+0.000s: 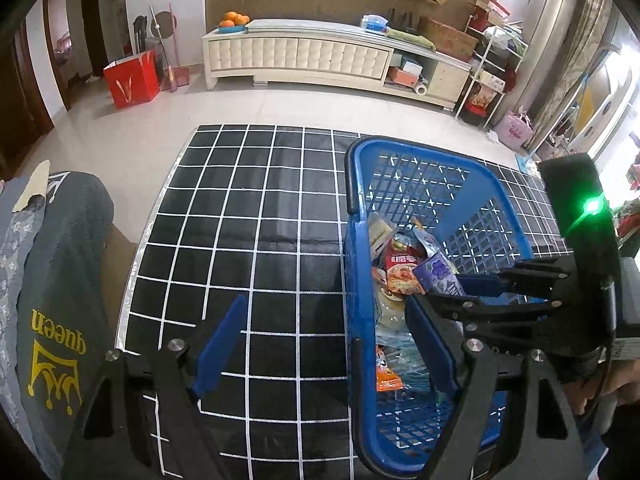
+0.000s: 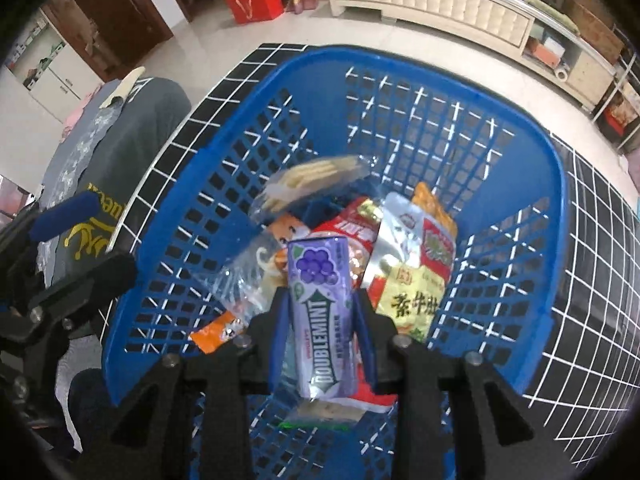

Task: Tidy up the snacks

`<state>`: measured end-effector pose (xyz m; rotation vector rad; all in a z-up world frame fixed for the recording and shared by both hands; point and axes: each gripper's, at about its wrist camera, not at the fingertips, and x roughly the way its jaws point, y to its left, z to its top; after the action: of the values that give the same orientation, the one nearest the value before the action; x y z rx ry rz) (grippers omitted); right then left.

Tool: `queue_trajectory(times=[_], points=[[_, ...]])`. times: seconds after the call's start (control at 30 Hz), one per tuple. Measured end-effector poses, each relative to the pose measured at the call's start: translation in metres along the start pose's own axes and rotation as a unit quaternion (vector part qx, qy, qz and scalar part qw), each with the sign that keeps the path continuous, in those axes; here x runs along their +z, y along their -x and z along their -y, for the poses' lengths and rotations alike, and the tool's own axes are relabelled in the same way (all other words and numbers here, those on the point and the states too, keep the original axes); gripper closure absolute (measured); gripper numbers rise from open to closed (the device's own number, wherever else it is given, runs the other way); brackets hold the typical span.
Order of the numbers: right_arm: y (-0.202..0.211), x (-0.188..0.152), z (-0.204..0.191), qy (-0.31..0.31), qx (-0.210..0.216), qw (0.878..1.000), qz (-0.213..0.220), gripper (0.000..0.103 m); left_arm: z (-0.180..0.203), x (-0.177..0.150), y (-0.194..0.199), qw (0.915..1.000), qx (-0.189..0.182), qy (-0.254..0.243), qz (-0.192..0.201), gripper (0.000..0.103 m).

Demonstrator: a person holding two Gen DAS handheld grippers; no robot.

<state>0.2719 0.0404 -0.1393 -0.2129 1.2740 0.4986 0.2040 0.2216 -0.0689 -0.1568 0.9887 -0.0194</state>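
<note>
The right gripper [image 2: 320, 320], black-framed with blue pads, points steeply down into a blue plastic lattice basket [image 2: 224, 184] with a purple cylindrical Doublemint gum canister [image 2: 322, 316] standing between its jaws. The pads sit just beside the canister's sides; whether they press on it cannot be told from either view. Below and around the canister lies a heap of snacks: a silver-and-yellow foil packet with red label [image 2: 416, 276], a red printed pouch [image 2: 352, 224], a clear wrapper of pale biscuits [image 2: 308, 180], blurred, and an orange sachet [image 2: 216, 334] near the basket's near wall.

The left gripper [image 1: 324, 344], of the same build, hangs with its jaws wide apart and empty, straddling the basket's left rim, one blue pad over the mat and the other inside the basket. The basket rests on a black mat with a white grid [image 1: 240, 220] laid over a pale tiled floor. A grey cloth printed "queen" with a yellow crown [image 1: 56, 320] lies left of the mat. Across the room stand a cream padded low cabinet [image 1: 296, 56] and a red paper bag [image 1: 132, 78].
</note>
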Motion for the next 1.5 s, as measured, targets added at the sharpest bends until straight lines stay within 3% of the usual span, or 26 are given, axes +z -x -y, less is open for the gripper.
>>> queue_trajectory(times=[0.1, 0.2, 0.53, 0.77, 1.03, 1.17, 1.33, 1.43, 1.5], points=[[0.005, -0.002, 0.001, 0.002, 0.003, 1.000, 0.011, 0.040, 0.001, -0.002, 0.002, 1.0000, 0.003, -0.001, 0.001, 0.023], [0.018, -0.005, -0.003, 0.011, 0.003, 1.000, 0.029, 0.031, 0.002, -0.005, 0.006, 1.0000, 0.007, -0.004, 0.001, 0.023], [0.103, -0.044, 0.005, 0.006, 0.001, 0.990, 0.138, 0.029, 0.027, -0.024, 0.062, 0.9978, 0.004, -0.018, 0.064, 0.023], [0.166, -0.100, 0.012, -0.018, -0.046, 0.979, 0.197, 0.029, 0.072, -0.055, 0.114, 0.9896, 0.007, -0.035, 0.139, 0.023], [0.225, -0.178, 0.019, -0.029, -0.100, 0.956, 0.273, 0.022, 0.126, -0.101, 0.159, 0.9783, -0.025, -0.046, 0.201, 0.023], [0.251, -0.220, 0.023, -0.057, -0.143, 0.937, 0.314, 0.022, 0.150, -0.123, 0.179, 0.9711, -0.037, -0.057, 0.229, 0.023], [0.271, -0.259, 0.017, -0.072, -0.172, 0.916, 0.355, 0.011, 0.170, -0.142, 0.198, 0.9605, -0.041, -0.069, 0.266, 0.023], [0.279, -0.275, 0.014, -0.066, -0.187, 0.909, 0.366, 0.001, 0.181, -0.154, 0.211, 0.9527, -0.033, -0.082, 0.291, 0.023], [0.283, -0.284, 0.007, -0.058, -0.203, 0.904, 0.373, 0.000, 0.185, -0.162, 0.218, 0.9497, -0.029, -0.080, 0.302, 0.023]])
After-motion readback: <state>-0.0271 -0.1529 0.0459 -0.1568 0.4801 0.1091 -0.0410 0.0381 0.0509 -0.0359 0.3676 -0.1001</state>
